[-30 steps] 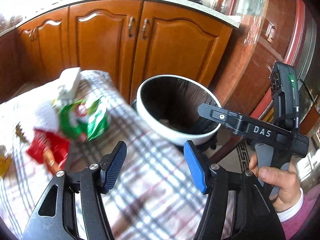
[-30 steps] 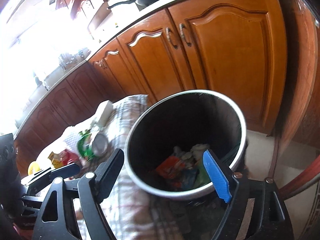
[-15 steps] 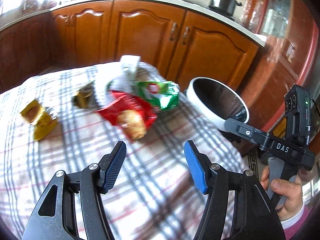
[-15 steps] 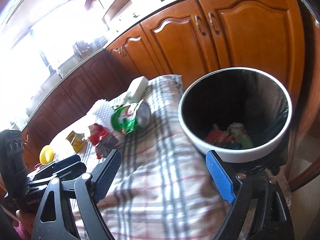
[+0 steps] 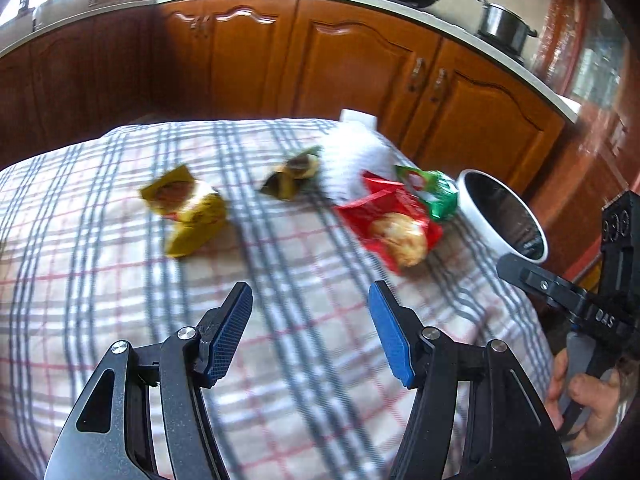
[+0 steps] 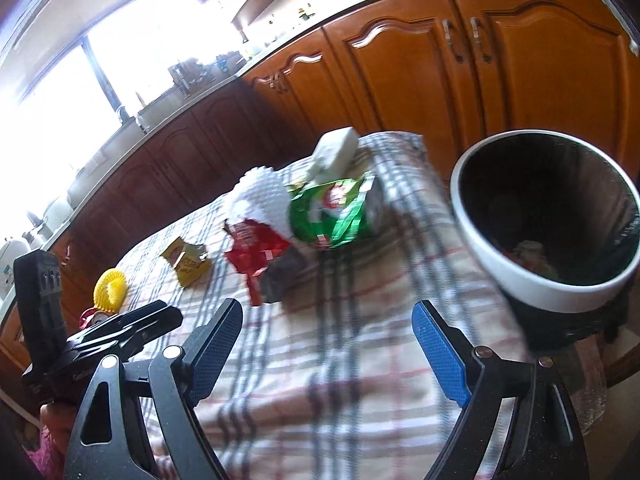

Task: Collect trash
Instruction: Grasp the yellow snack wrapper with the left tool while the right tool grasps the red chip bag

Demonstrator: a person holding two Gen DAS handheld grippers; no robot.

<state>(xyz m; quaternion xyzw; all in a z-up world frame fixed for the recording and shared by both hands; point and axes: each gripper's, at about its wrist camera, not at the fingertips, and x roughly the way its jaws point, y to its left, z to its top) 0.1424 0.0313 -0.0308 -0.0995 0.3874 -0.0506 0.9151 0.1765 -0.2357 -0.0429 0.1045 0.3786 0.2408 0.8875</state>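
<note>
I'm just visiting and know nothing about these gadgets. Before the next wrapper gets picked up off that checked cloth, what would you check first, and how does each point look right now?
1. Left hand-held gripper free to grab: ok, jaws apart, nothing between them.
2. Right hand-held gripper free: ok, open and empty.
3. Trash left on the checked cloth: ok, red bag, green bag and yellow wrapper lie there.
4. Bin within view and open: ok, no lid, some trash already inside.
5. Which piece is nearest the left hand-held gripper: cannot tell, picture is blurred.
6. The two hand-held grippers apart from each other: ok.
</note>
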